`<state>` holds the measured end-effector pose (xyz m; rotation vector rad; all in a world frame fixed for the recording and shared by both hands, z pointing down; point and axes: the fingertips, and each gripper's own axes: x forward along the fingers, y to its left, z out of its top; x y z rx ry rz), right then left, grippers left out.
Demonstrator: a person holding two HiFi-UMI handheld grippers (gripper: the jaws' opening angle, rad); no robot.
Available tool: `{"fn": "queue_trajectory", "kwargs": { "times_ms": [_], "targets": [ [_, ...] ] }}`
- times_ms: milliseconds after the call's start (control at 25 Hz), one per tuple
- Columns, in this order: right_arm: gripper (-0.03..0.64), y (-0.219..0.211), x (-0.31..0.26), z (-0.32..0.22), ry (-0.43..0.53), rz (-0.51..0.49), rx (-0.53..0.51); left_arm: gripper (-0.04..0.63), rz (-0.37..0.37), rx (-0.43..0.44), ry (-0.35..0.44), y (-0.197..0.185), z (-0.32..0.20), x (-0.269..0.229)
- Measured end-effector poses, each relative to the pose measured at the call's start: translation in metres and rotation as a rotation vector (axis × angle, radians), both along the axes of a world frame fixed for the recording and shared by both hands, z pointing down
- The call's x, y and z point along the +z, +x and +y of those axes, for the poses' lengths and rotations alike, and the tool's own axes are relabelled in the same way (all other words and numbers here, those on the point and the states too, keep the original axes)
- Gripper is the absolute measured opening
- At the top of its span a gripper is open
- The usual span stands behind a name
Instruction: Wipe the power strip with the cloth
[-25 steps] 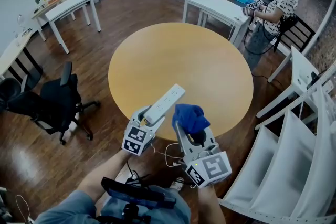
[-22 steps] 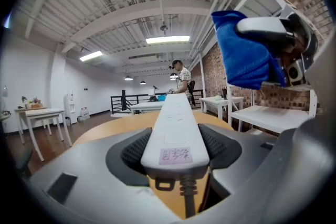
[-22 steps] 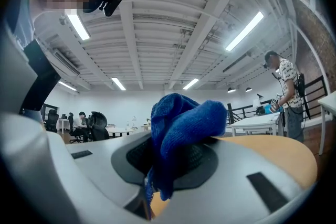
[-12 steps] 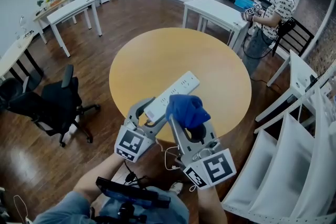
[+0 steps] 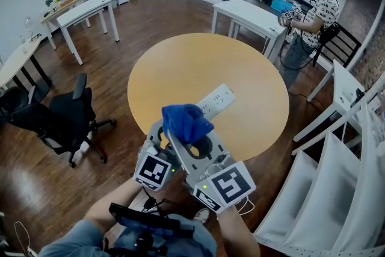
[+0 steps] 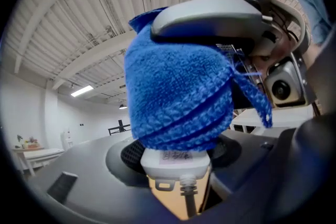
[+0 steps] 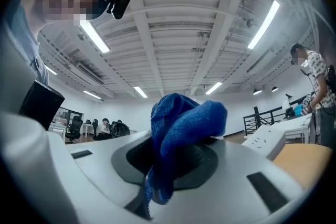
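The white power strip (image 5: 215, 97) is held above the near edge of the round table, slanting up to the right. My left gripper (image 5: 161, 140) is shut on its cabled end (image 6: 176, 157), as the left gripper view shows. A bunched blue cloth (image 5: 184, 120) is pinched in my right gripper (image 5: 180, 130), which crosses over the left one. The cloth (image 6: 176, 97) rests on top of the strip's near end, just beyond the left jaws. In the right gripper view the cloth (image 7: 181, 126) fills the jaws and the strip's far end (image 7: 266, 142) shows at right.
The round wooden table (image 5: 198, 63) lies below and ahead. A person (image 5: 316, 6) stands at a white table (image 5: 249, 12) at the back right. A black office chair (image 5: 60, 117) is at left, white shelving (image 5: 337, 183) at right, and more white tables (image 5: 84, 12) at the far left.
Both grippers rose. The right gripper carried the cloth leftward from beside the strip onto its near end, crossing over the left gripper. The strip lifted and shifted right.
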<state>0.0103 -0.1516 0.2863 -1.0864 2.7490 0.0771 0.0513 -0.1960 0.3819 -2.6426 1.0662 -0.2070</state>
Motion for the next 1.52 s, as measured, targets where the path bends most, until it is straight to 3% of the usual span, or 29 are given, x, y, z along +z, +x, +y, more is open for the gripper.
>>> {"fn": "queue_trajectory", "kwargs": {
  "times_ms": [400,1520],
  "targets": [
    [0.075,0.028,-0.017,-0.018,0.043,-0.002,0.068,0.284,0.010,-0.026,0.003,-0.013,0.003,-0.002],
    [0.077,0.124,-0.080,-0.059,0.174,0.001,0.308,0.282,0.019,0.001,0.023,-0.017,0.018,-0.015]
  ]
}}
